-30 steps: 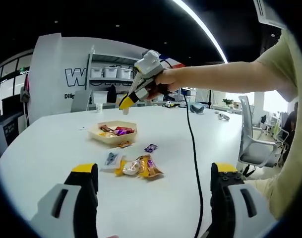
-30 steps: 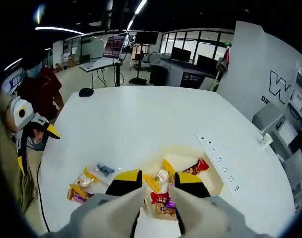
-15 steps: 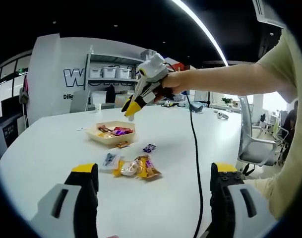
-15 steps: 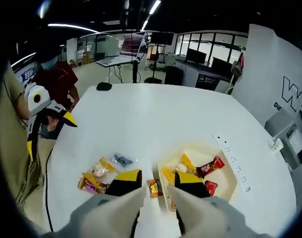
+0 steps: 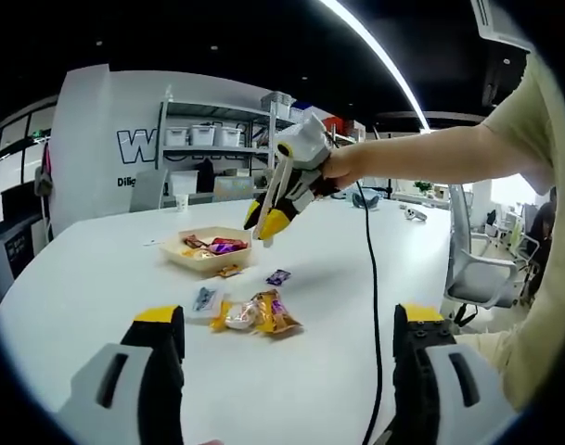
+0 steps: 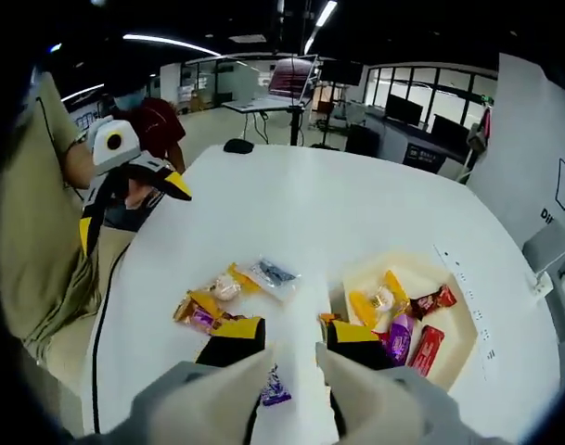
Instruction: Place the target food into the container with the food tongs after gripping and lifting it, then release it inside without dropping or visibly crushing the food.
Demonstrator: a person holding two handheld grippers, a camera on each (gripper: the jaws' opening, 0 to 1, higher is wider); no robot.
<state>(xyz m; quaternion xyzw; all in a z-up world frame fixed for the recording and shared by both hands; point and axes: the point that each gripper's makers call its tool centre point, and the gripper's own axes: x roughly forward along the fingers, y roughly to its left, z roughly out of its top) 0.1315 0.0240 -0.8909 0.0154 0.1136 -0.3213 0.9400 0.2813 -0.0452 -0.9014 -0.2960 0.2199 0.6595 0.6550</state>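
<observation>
My right gripper is shut on thin white food tongs, whose tips hang low over the white table with nothing between them. Straight below lies a small purple candy, which sits on the table. A cream tray to the right holds several wrapped snacks, and this tray stands left of the right gripper. More wrapped snacks and a clear blue packet lie loose. My left gripper stands wide open and empty near the table edge; the left gripper is also at the left.
A black cable trails from the right gripper across the table. An orange candy lies by the tray. An office chair stands at the right. A person in red stands beyond the table, and a mouse lies at its far end.
The right gripper has moved with the tongs from above the tray to above the purple candy, and lower. The yellow snack seen between the tongs a second ago is gone from them.
</observation>
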